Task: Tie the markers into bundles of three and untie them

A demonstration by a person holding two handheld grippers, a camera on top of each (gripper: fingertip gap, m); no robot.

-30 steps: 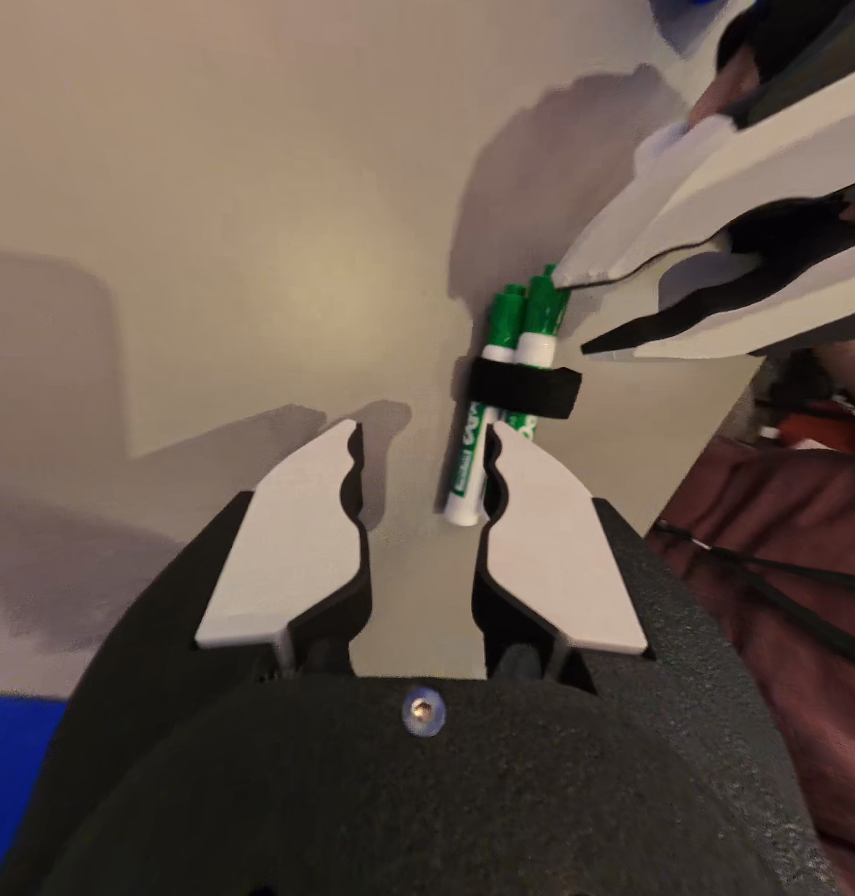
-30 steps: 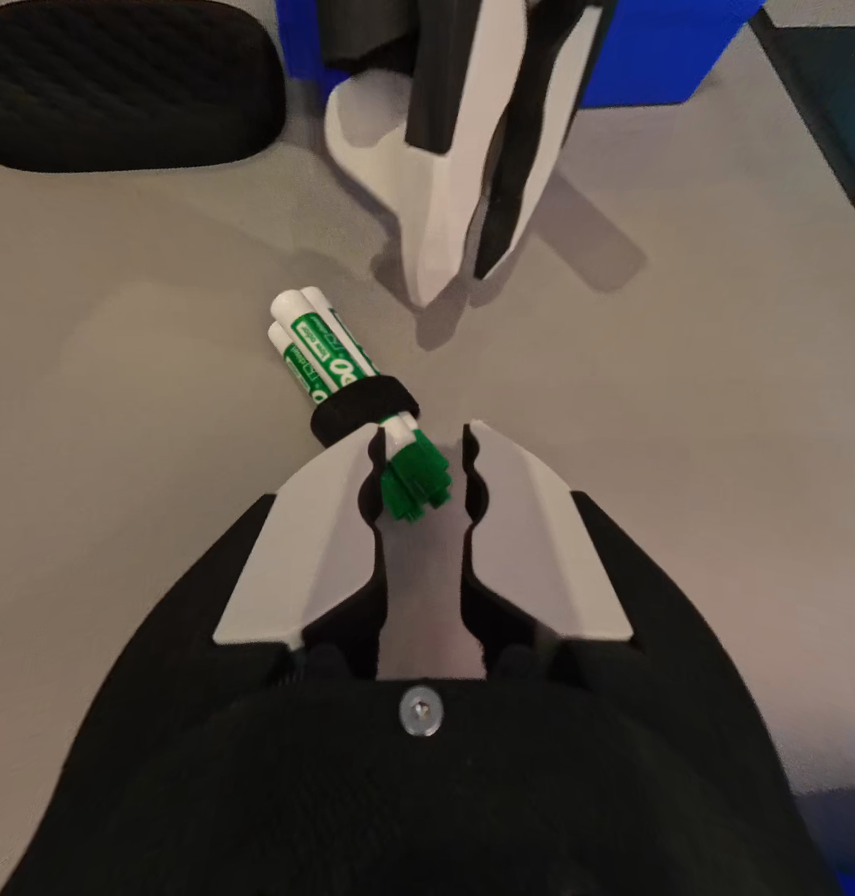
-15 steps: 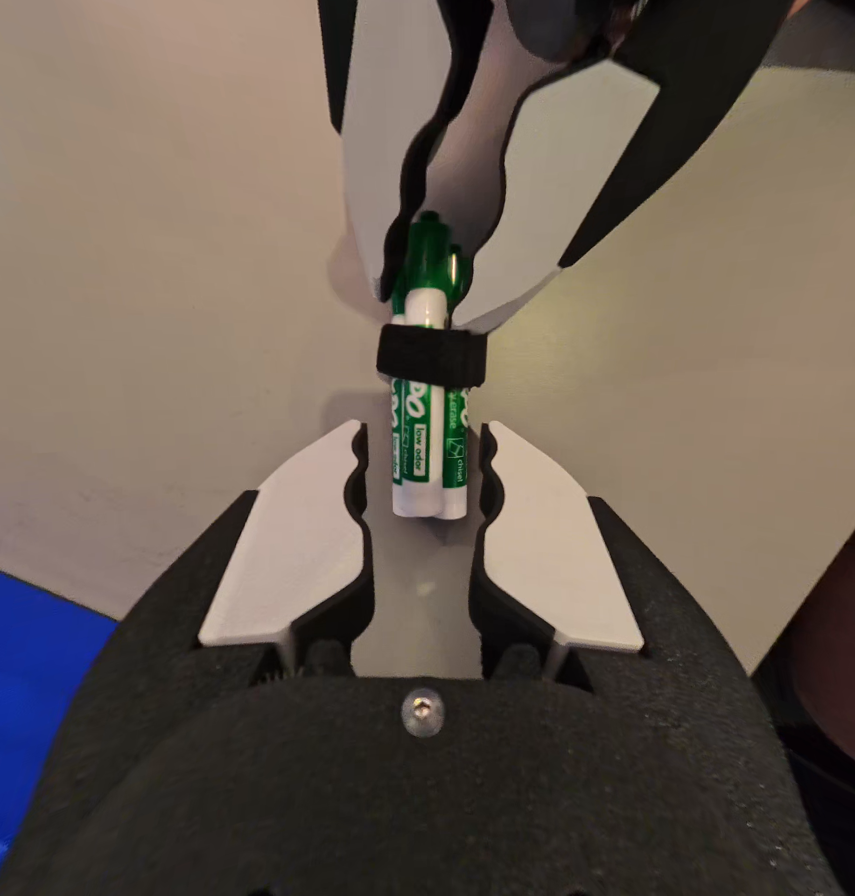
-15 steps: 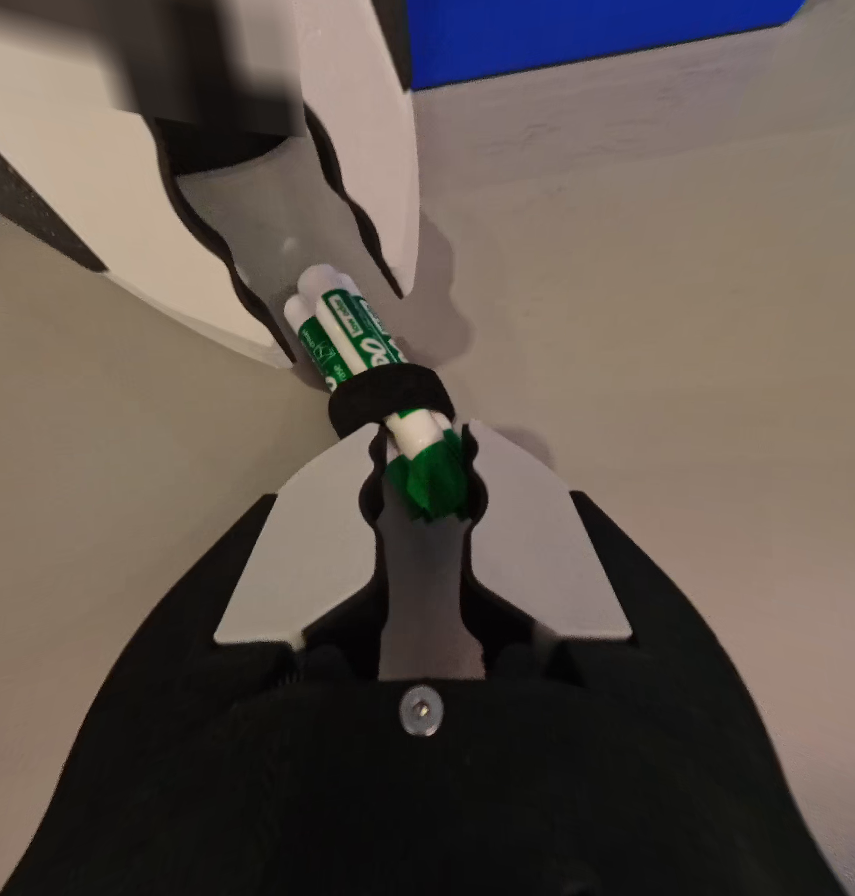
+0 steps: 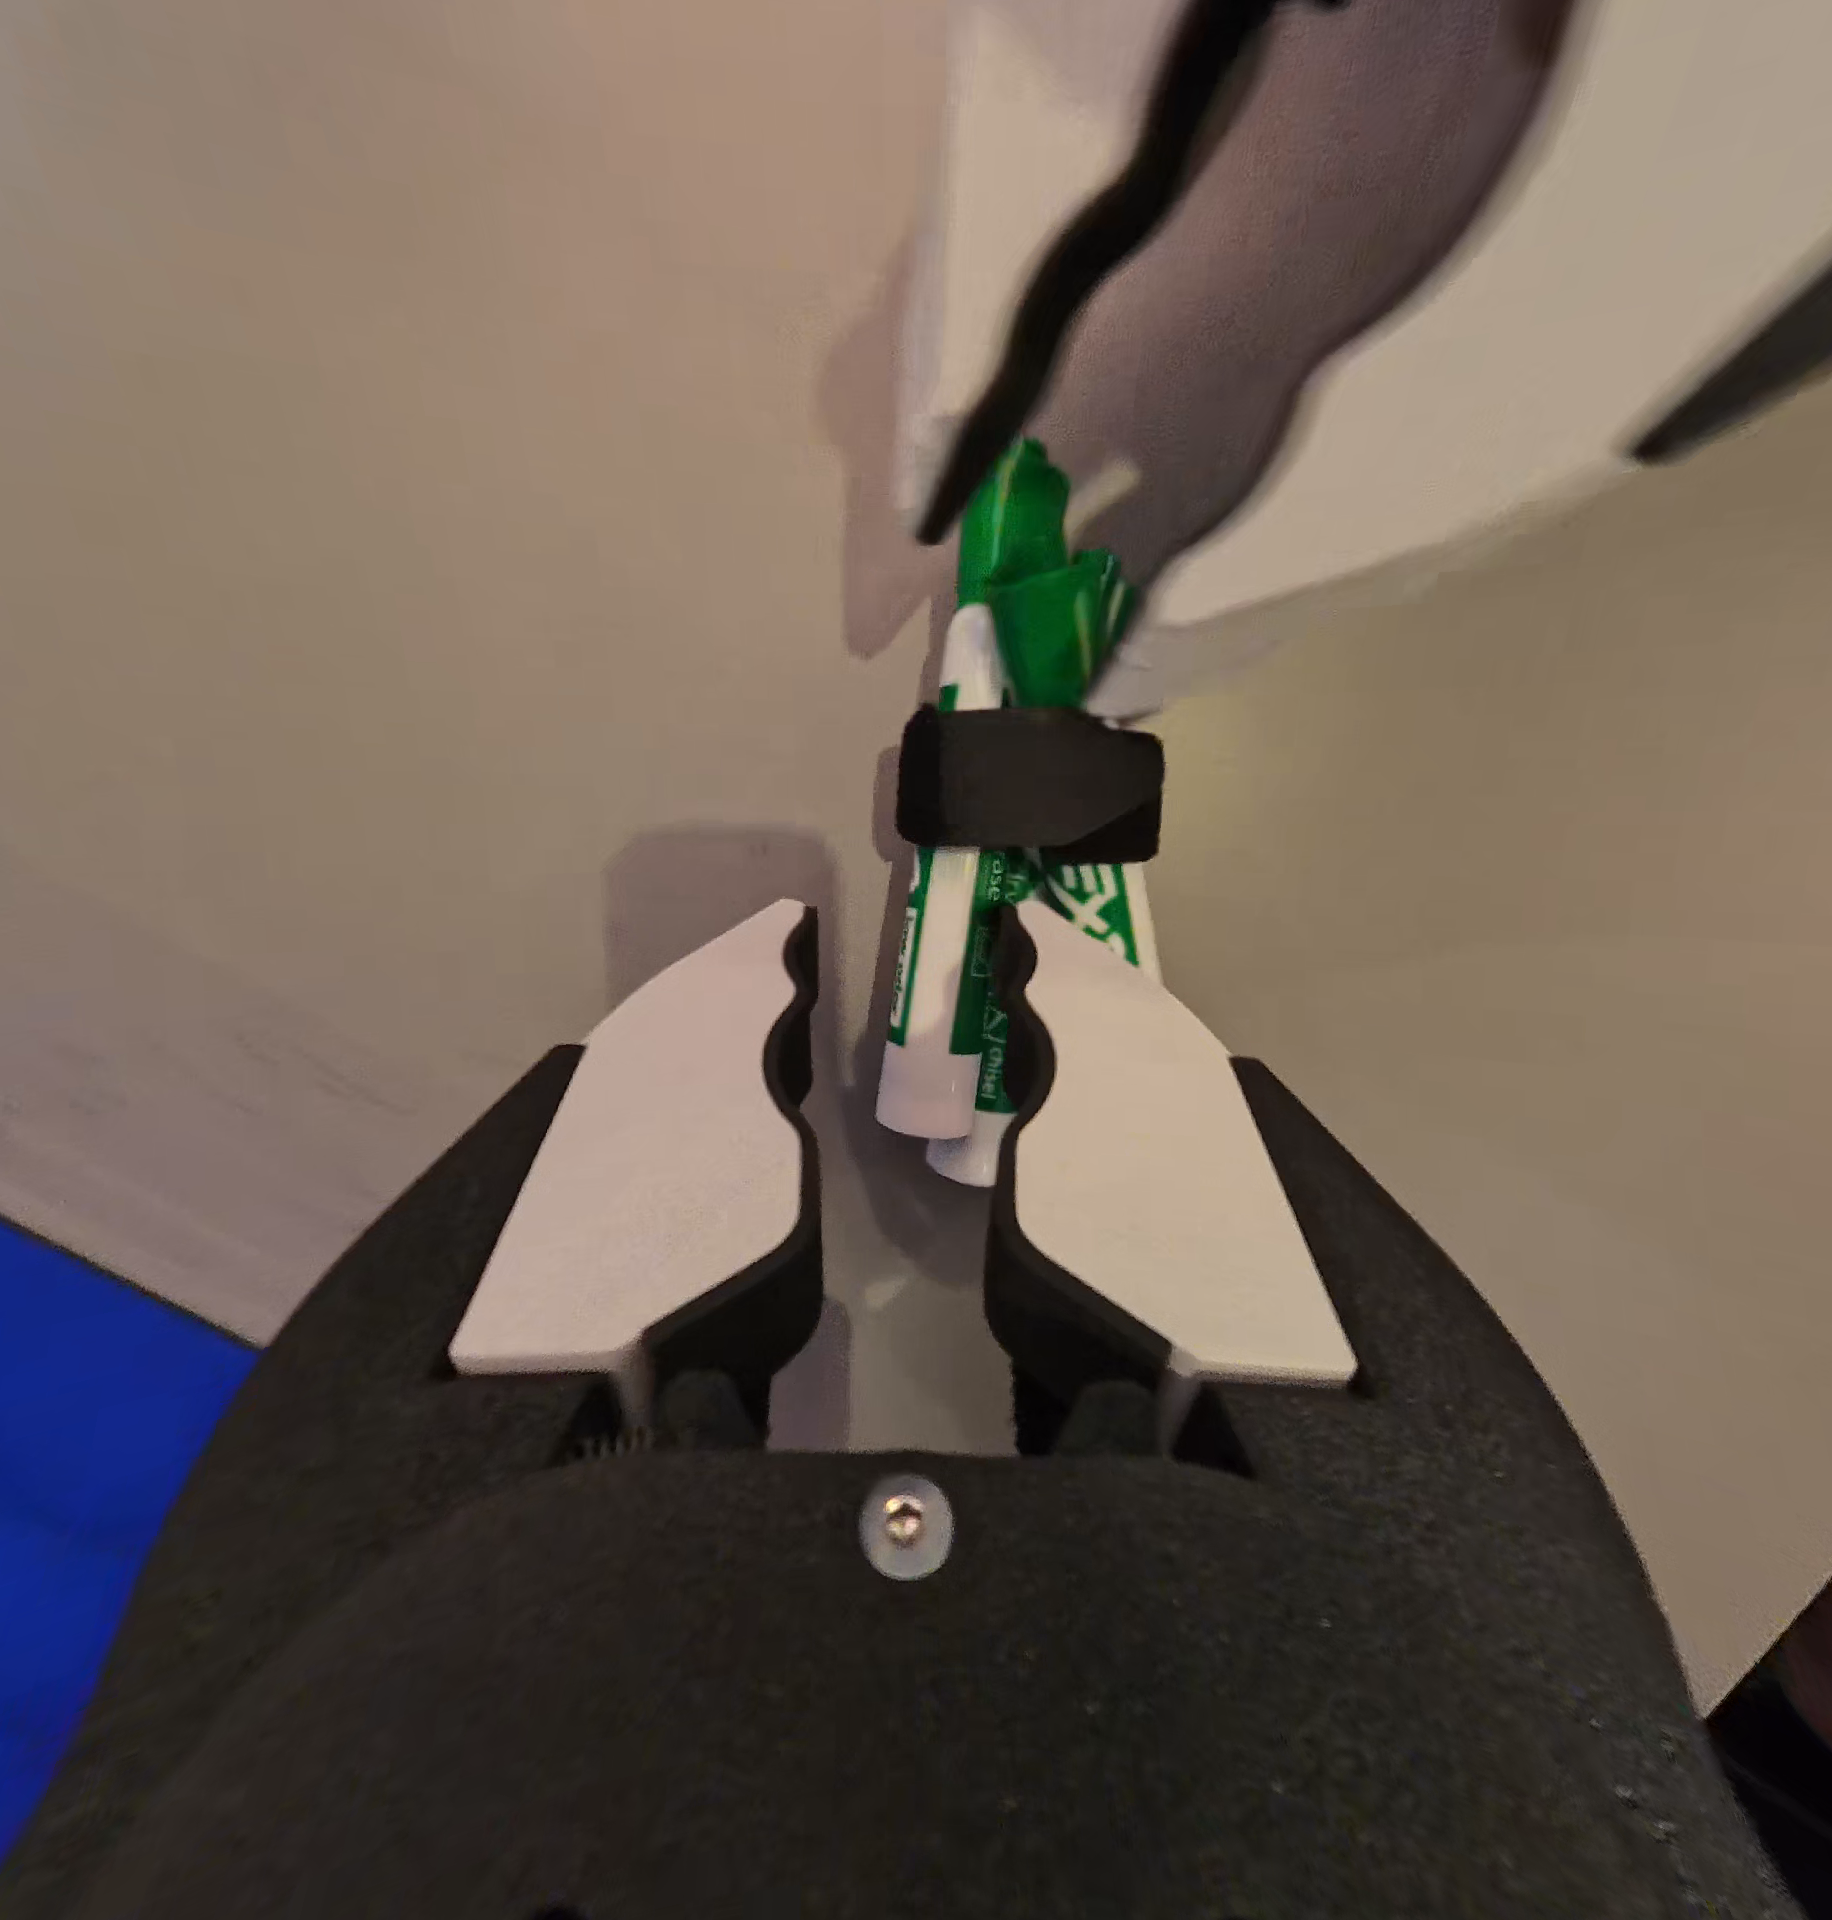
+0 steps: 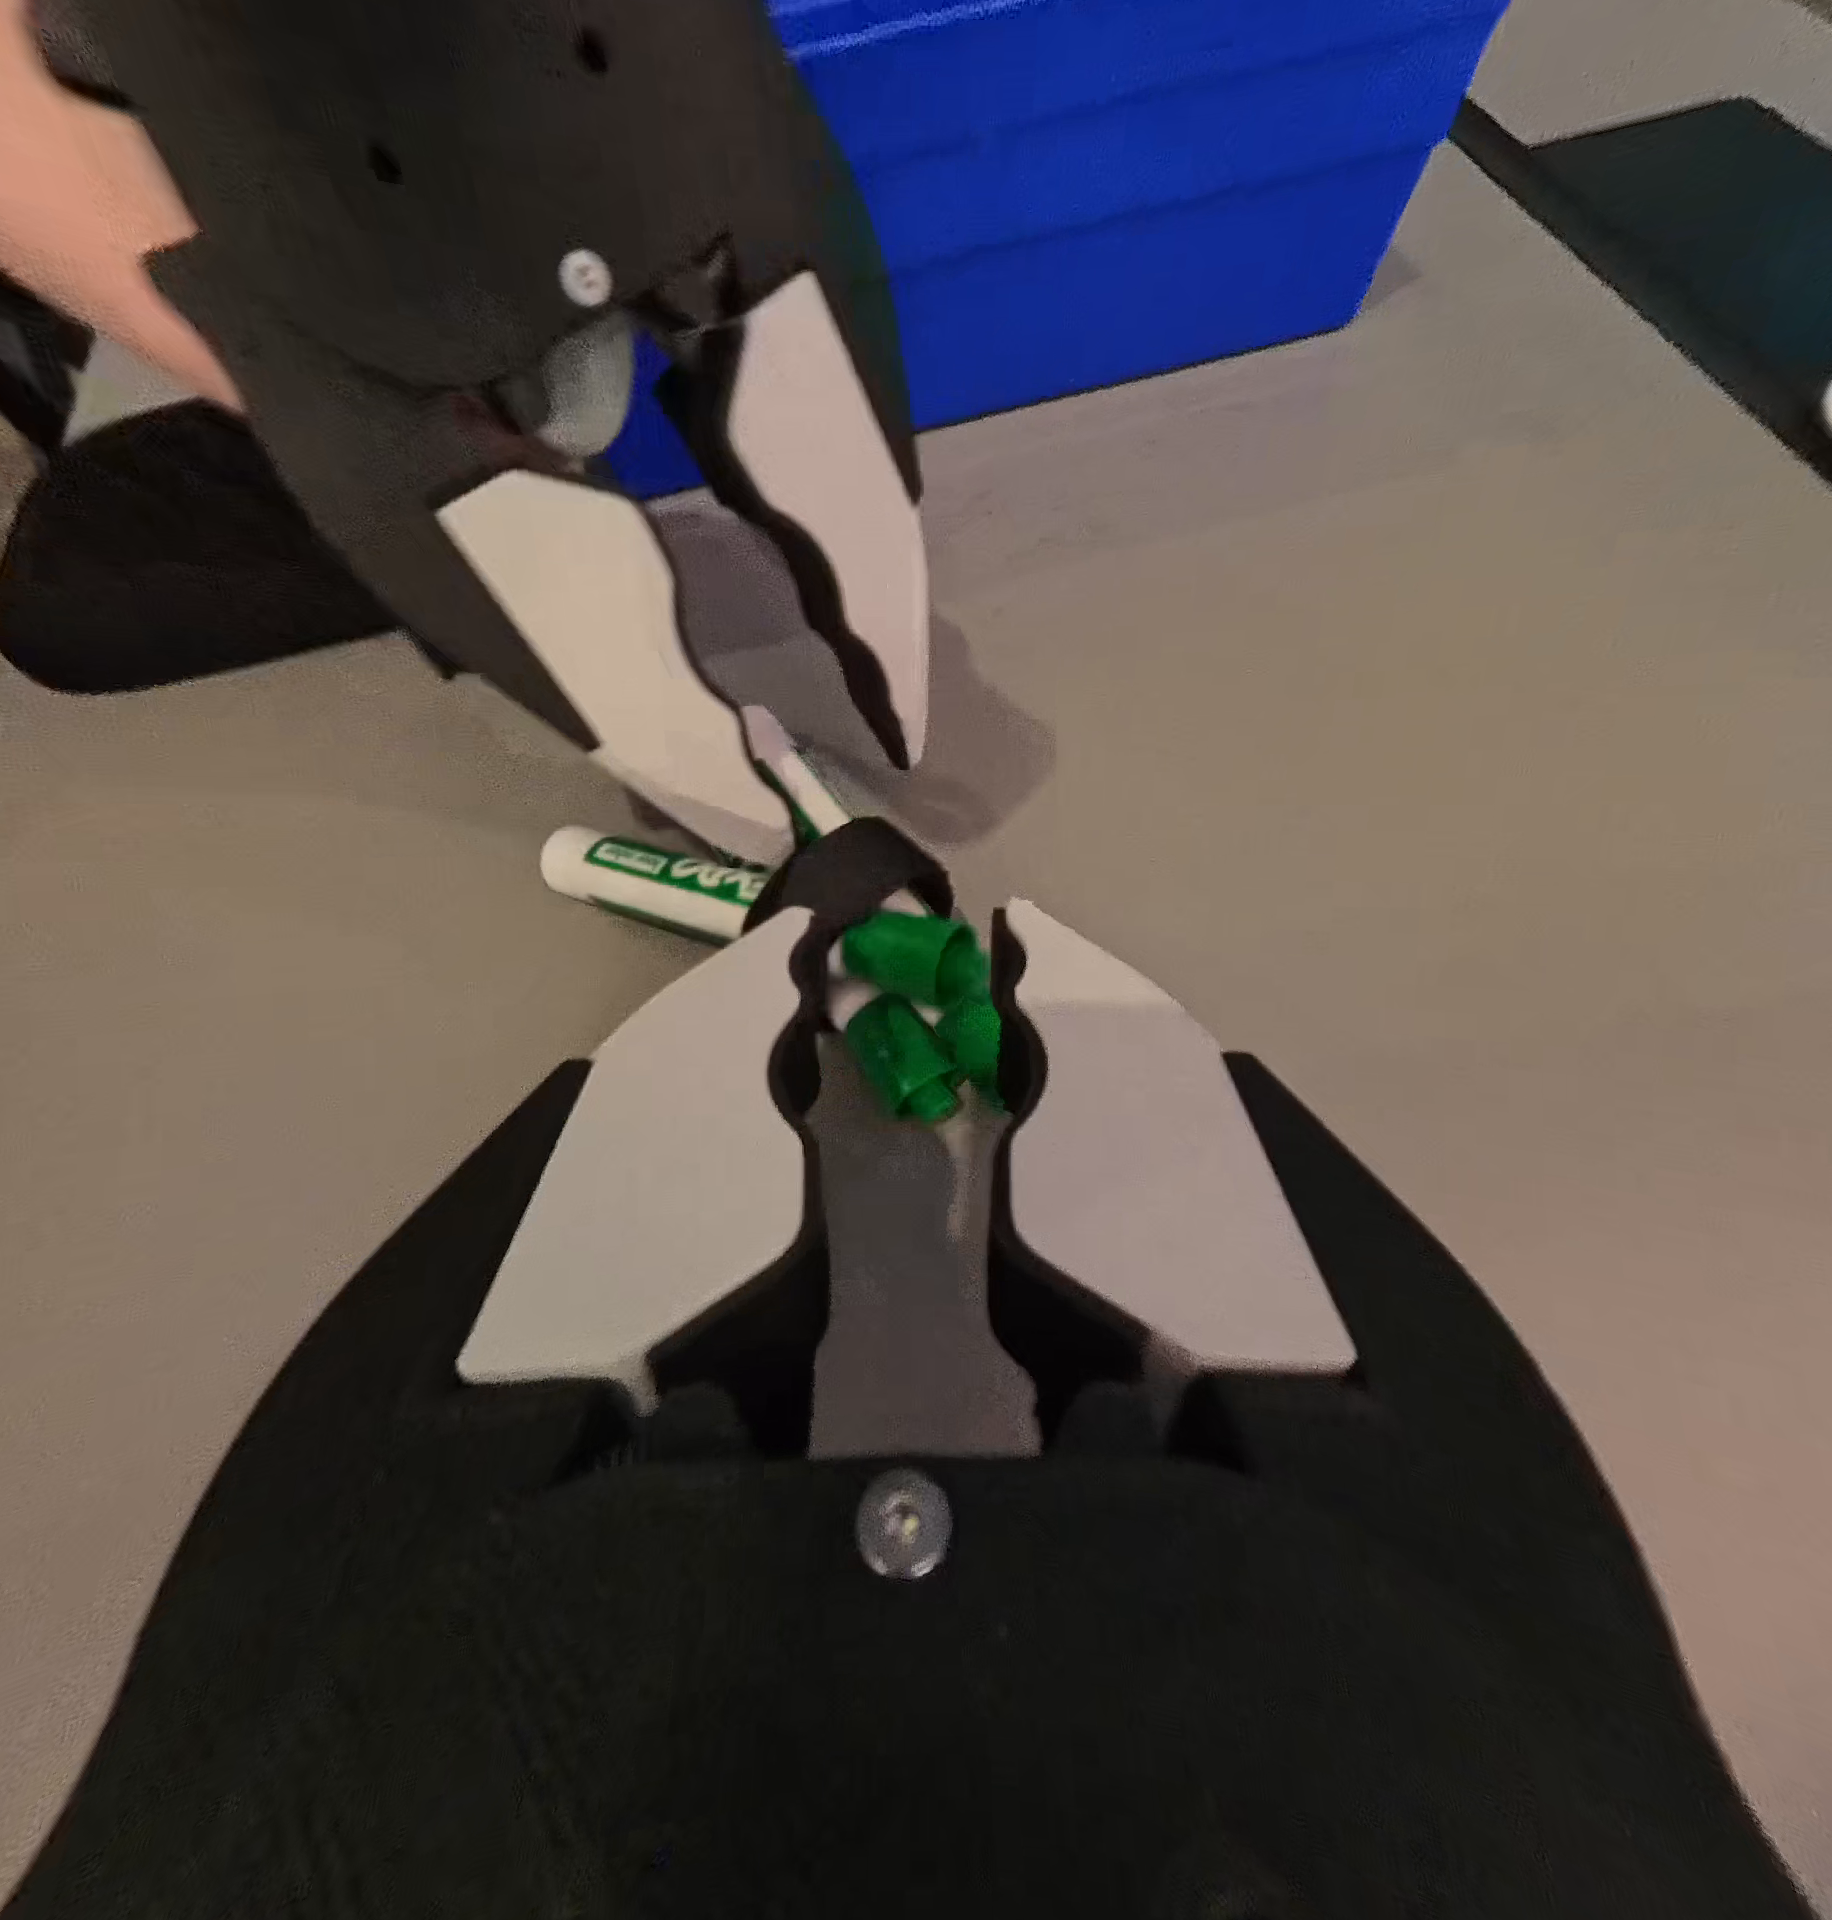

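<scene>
Three markers (image 5: 979, 997) banded by a black strap (image 5: 1031, 784) lie on the table (image 5: 372, 520). Left gripper (image 5: 907, 935) is narrowly parted around their white ends, without clamping; right gripper (image 6: 901, 925) is narrowly parted around the green caps (image 6: 917, 1013). One marker splays left.

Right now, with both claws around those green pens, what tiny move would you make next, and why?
Probably close the left gripper on the white barrel ends. The markers lie between its open fingers, splaying inside the black strap, one barrel outside them. The right gripper brackets the green caps, also open. Pinning one end should steady the bundle for the strap.
</scene>
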